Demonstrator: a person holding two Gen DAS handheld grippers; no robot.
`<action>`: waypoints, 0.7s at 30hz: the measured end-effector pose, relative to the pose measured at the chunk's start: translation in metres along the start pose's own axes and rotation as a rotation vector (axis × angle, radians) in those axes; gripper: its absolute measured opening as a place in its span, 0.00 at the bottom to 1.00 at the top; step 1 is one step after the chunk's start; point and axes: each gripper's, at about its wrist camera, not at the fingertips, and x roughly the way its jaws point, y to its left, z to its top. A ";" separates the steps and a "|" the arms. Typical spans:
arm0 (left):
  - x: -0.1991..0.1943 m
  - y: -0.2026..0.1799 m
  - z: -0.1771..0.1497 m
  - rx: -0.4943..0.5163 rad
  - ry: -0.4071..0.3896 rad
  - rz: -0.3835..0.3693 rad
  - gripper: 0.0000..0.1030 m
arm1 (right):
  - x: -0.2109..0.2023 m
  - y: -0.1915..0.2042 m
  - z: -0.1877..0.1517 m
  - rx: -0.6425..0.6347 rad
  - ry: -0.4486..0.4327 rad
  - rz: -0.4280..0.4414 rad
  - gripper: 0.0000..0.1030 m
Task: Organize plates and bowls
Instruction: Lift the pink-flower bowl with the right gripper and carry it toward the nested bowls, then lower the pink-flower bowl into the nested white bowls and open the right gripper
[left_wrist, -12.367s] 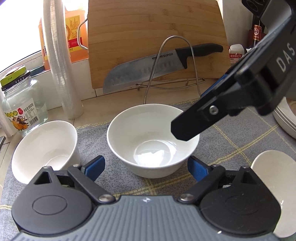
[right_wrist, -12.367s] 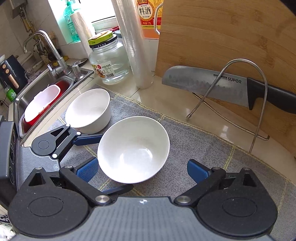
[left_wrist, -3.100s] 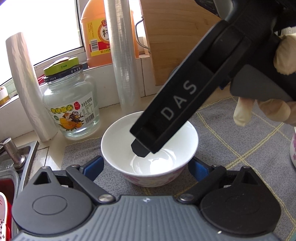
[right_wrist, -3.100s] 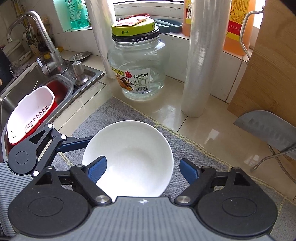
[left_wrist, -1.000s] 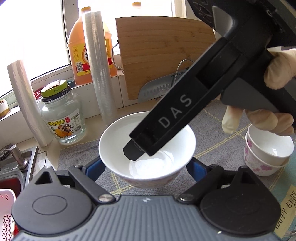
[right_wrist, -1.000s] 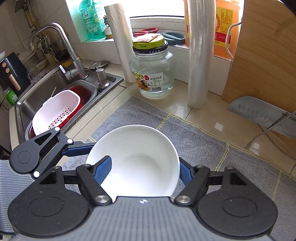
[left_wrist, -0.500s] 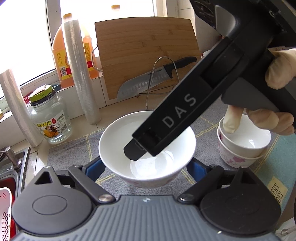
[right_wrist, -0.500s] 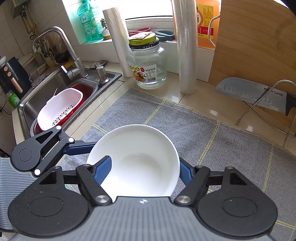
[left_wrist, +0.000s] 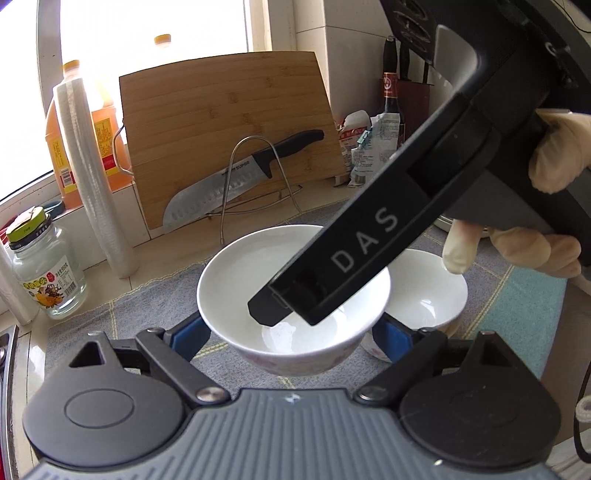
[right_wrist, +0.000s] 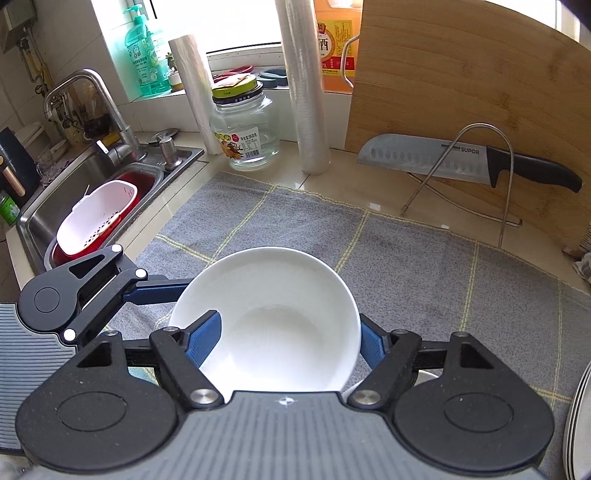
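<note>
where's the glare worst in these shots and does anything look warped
Left wrist view: the window is blown out white, the cutting board edges bow. Right wrist view: the window glares behind the cling film roll, and the counter curves from fisheye; the bowl stays sharp.
</note>
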 end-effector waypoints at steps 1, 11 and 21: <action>0.001 -0.004 0.002 0.009 -0.005 -0.009 0.91 | -0.004 -0.003 -0.002 0.005 -0.004 -0.009 0.79; 0.014 -0.039 0.019 0.059 -0.026 -0.101 0.91 | -0.037 -0.034 -0.025 0.065 -0.031 -0.101 0.79; 0.034 -0.062 0.023 0.074 0.001 -0.168 0.91 | -0.044 -0.060 -0.046 0.133 -0.019 -0.147 0.79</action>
